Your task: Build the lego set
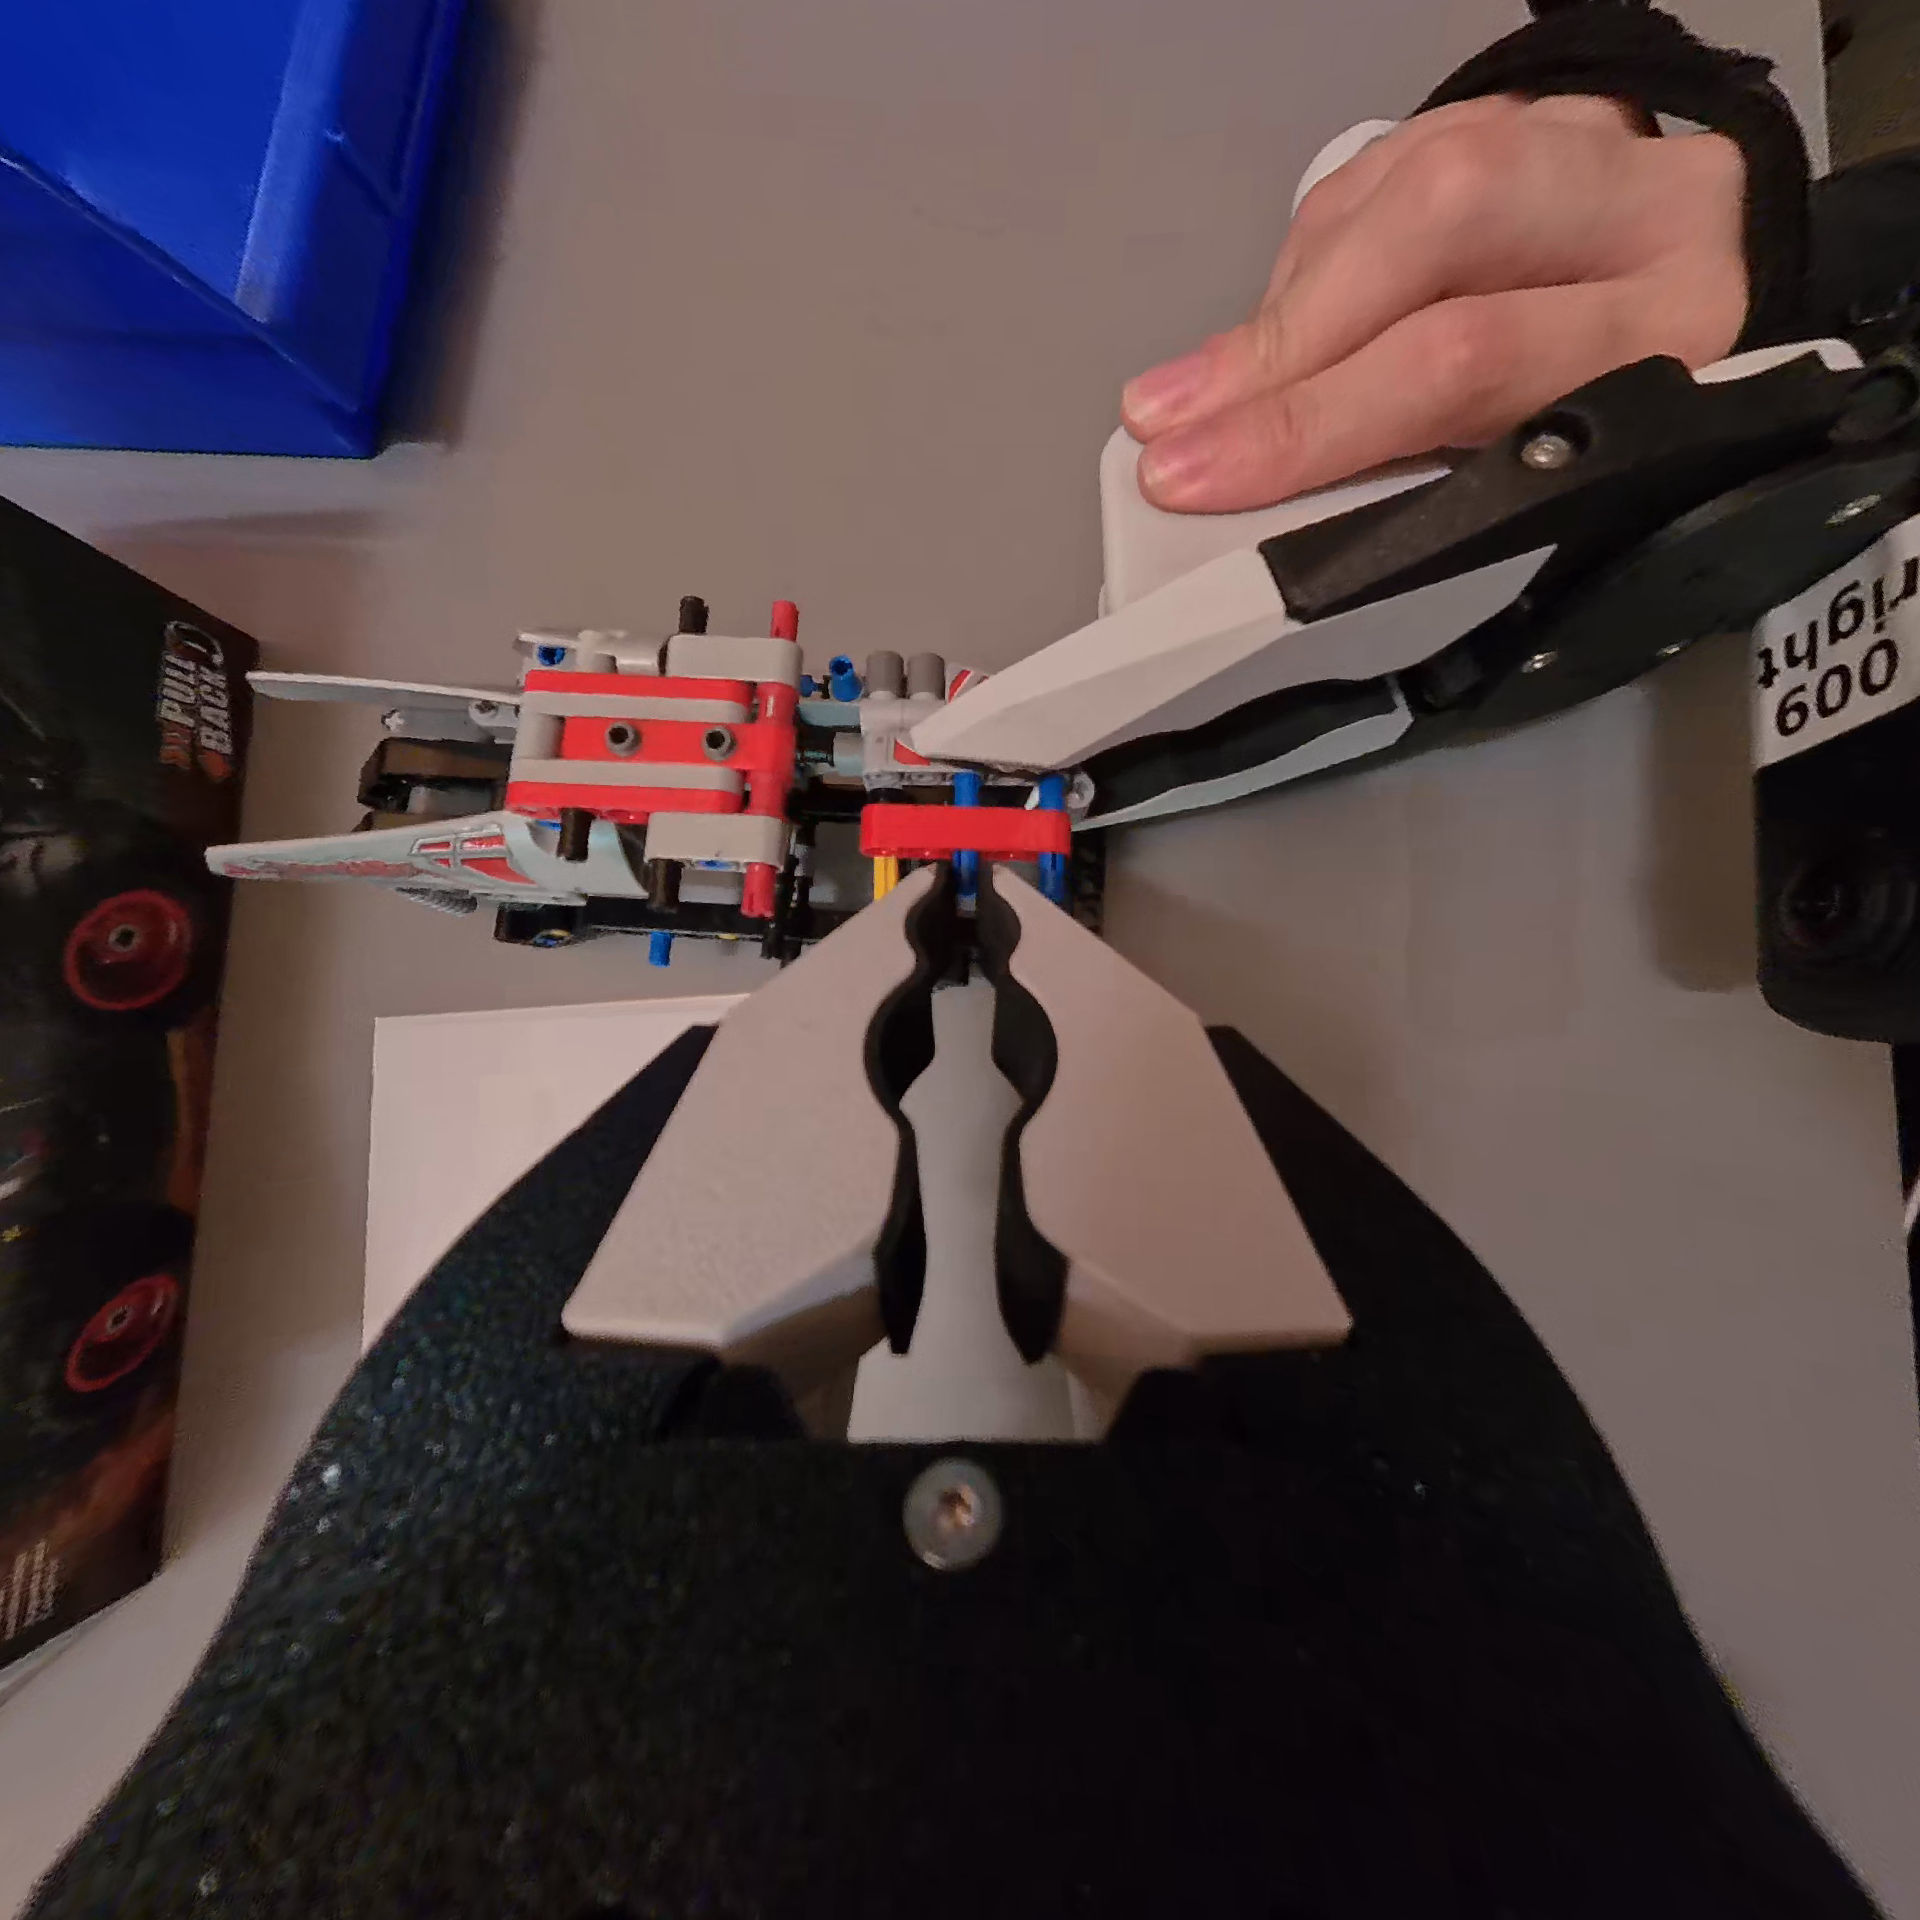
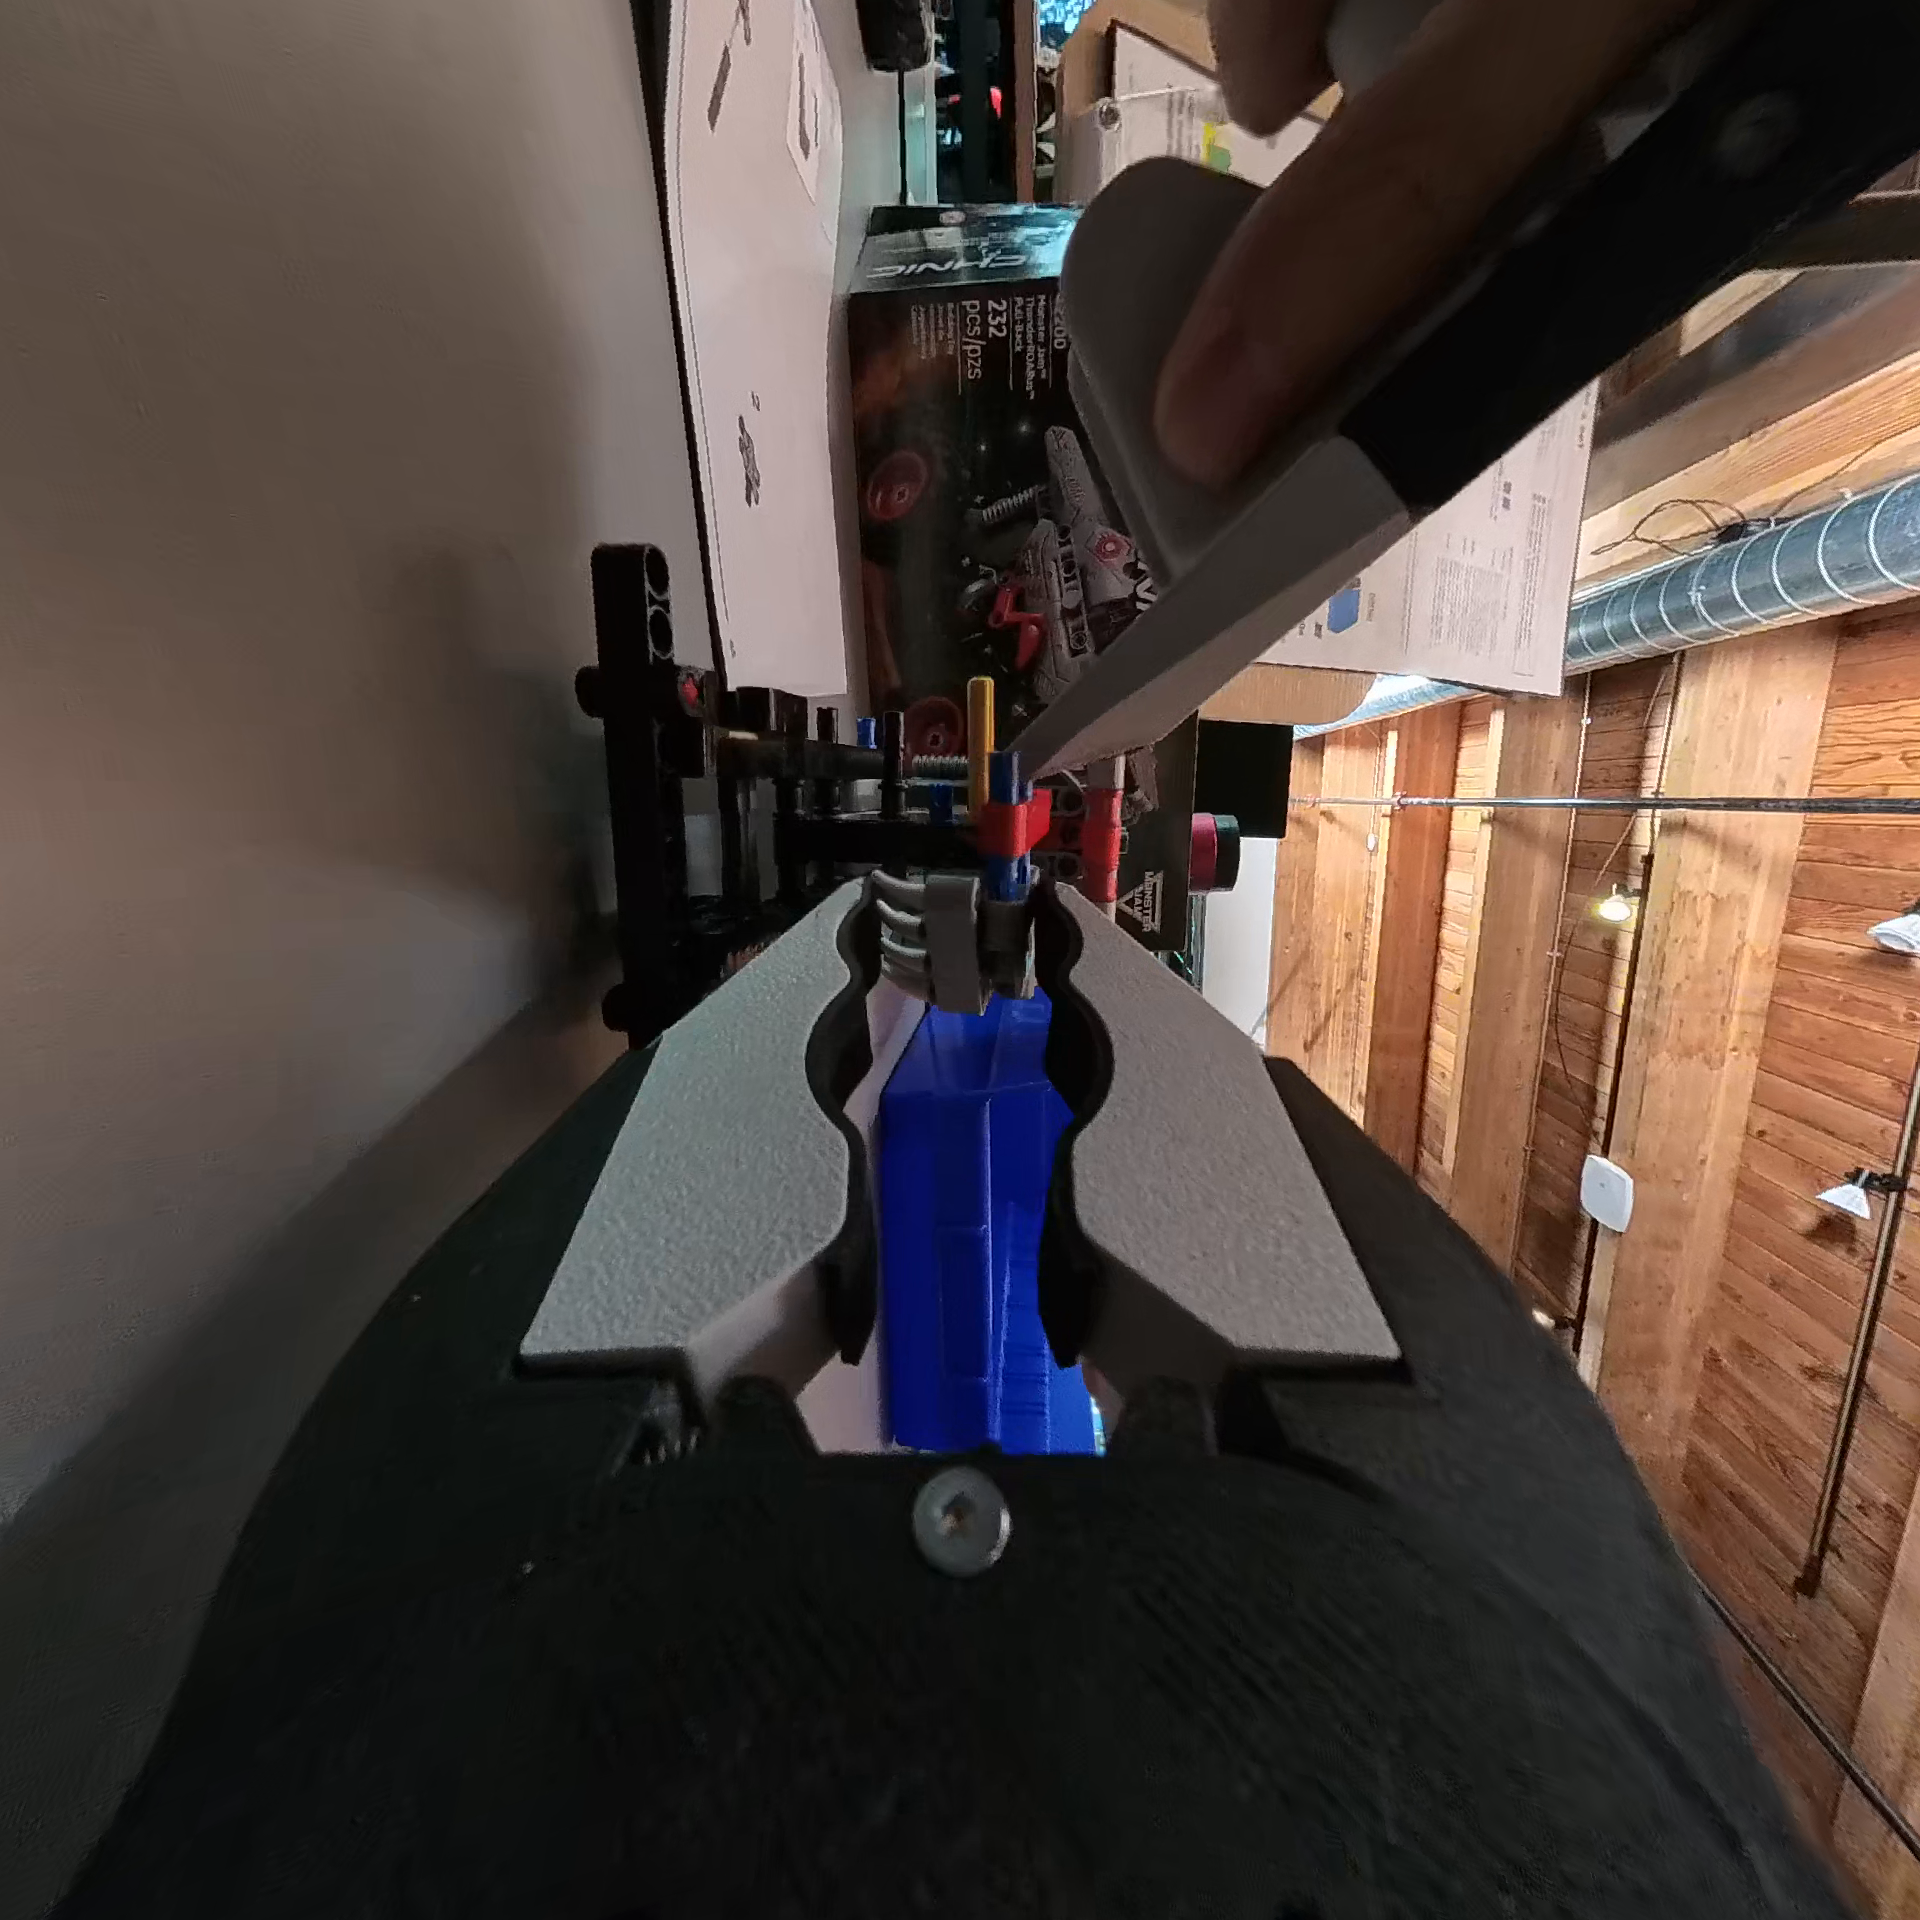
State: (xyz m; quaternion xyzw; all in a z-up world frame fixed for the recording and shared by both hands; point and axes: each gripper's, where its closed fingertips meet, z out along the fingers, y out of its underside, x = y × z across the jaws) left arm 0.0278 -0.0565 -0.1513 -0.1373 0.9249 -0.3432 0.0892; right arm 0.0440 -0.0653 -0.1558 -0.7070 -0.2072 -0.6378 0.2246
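The grey surface [image 1: 831, 260] filled most of the left wrist view, from the top of the frame down both sides. A blue bin [image 1: 197, 208] took up the upper left corner, and a dark set box [image 1: 94, 1039] printed with red wheels ran down the left edge. A white sheet [image 1: 499, 1122] lay at centre left, partly under the left tongs.

The lego model [image 1: 665, 790], a half-built body of red and grey beams with pale fin panels pointing to the left of the frame, rested on the surface at mid-frame. In the right wrist view the model [image 2: 831, 821] stood at the centre, with its black frame to the left and the set box [image 2: 956, 436] behind it.

A hand [image 1: 1455, 312] in the upper right of the left wrist view gripped the handle of the right tongs [image 1: 925, 743], whose pale points came in from the right edge and were clenched on the grey end of the model; in their own view the right tongs [image 2: 956, 935] pinched grey pieces between the tips.

The left tongs [image 1: 964, 888] rose from the bottom of the frame and were clenched on a blue pin [image 1: 966, 862] that stuck out just below a short red beam [image 1: 966, 829] at the model's right end. A thin yellow axle [image 1: 884, 873] hung beside that pin.
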